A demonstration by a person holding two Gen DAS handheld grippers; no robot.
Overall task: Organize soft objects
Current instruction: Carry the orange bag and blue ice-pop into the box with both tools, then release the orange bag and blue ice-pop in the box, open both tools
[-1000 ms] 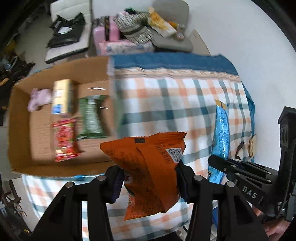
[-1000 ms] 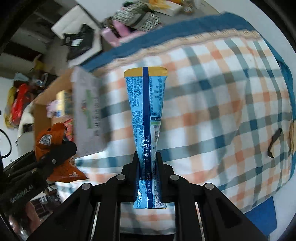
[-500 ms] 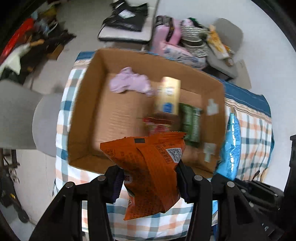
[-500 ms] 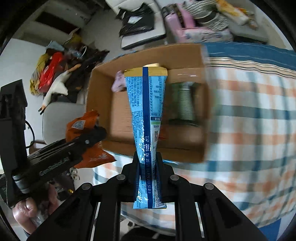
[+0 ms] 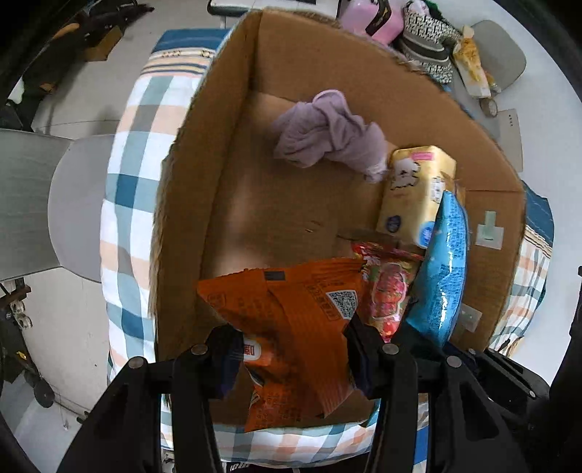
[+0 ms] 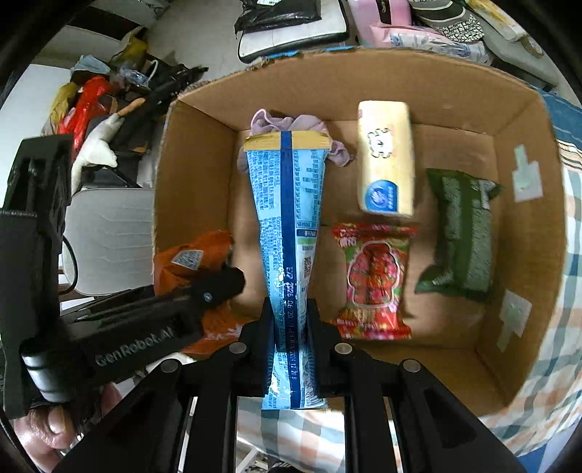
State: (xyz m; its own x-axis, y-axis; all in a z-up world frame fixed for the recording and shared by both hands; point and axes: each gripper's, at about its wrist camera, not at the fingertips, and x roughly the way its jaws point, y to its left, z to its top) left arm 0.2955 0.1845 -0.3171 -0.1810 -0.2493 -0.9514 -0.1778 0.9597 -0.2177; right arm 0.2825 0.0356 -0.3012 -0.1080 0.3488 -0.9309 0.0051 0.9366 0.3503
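Note:
My left gripper (image 5: 291,349) is shut on an orange snack bag (image 5: 291,327) and holds it over the near left part of a cardboard box (image 5: 232,109). My right gripper (image 6: 289,324) is shut on a blue snack bag (image 6: 285,218) and holds it over the box (image 6: 527,291). The left gripper (image 6: 214,287) with the orange bag (image 6: 185,262) shows at the box's left wall. In the box lie a lilac cloth (image 5: 327,134), a yellow tissue pack (image 6: 385,156), a red snack bag (image 6: 373,280) and a green snack bag (image 6: 462,236).
The box stands on a plaid cloth (image 5: 131,145). A grey chair (image 5: 43,200) is left of it. Bags, pouches and clutter lie on the floor and seats beyond the box (image 6: 418,22). A pile of things (image 6: 98,109) sits far left.
Both grippers have moved left from over the plaid cloth to over the box, closer to it, each still holding its bag.

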